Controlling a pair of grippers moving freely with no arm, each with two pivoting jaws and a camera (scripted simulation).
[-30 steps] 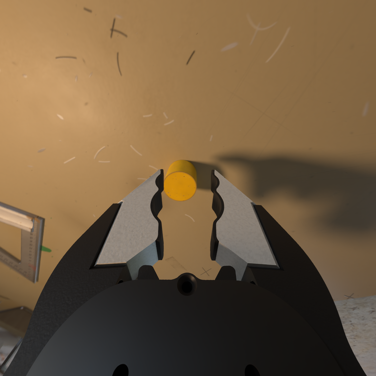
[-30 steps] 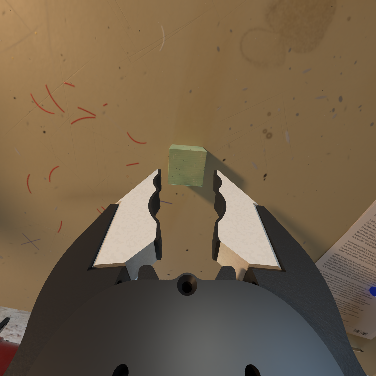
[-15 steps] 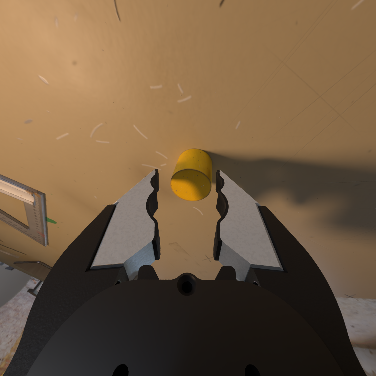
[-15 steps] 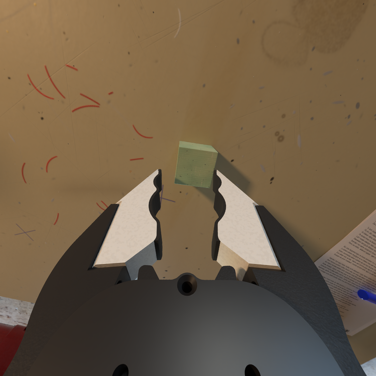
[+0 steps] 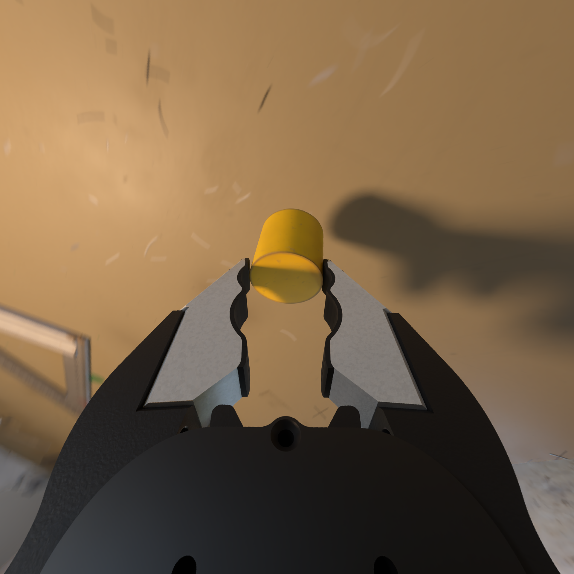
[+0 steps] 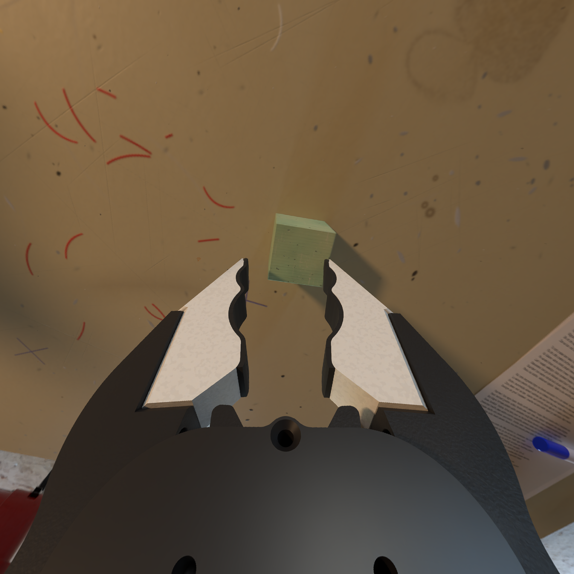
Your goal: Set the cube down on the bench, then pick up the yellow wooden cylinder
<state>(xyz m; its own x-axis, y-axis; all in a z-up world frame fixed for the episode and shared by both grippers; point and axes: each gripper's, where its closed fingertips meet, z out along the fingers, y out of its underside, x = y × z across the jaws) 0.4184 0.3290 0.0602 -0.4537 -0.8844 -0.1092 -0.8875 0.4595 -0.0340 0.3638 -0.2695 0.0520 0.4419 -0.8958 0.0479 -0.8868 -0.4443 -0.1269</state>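
The yellow wooden cylinder (image 5: 289, 248) is pinched between the tips of my left gripper (image 5: 285, 270). Both fingertips touch its sides and it sits clear of the tan bench (image 5: 155, 155); the gripper's shadow falls well off to the right. The pale green cube (image 6: 299, 248) rests on the bench (image 6: 403, 155) in the right wrist view and casts a shadow to its right. My right gripper (image 6: 285, 267) is open and empty. It hovers short of the cube, and its right fingertip overlaps the cube's lower right corner in the picture.
A metal square ruler (image 5: 46, 357) lies at the left in the left wrist view. A printed sheet (image 6: 528, 403) with a blue pen (image 6: 549, 447) lies at the right in the right wrist view. A red object (image 6: 15, 521) shows at the bottom left beyond the bench edge.
My left gripper has closed on the cylinder and raised it; the bench below looks blurred. My right gripper has drifted slightly, so the cube now sits nearer its right finger.
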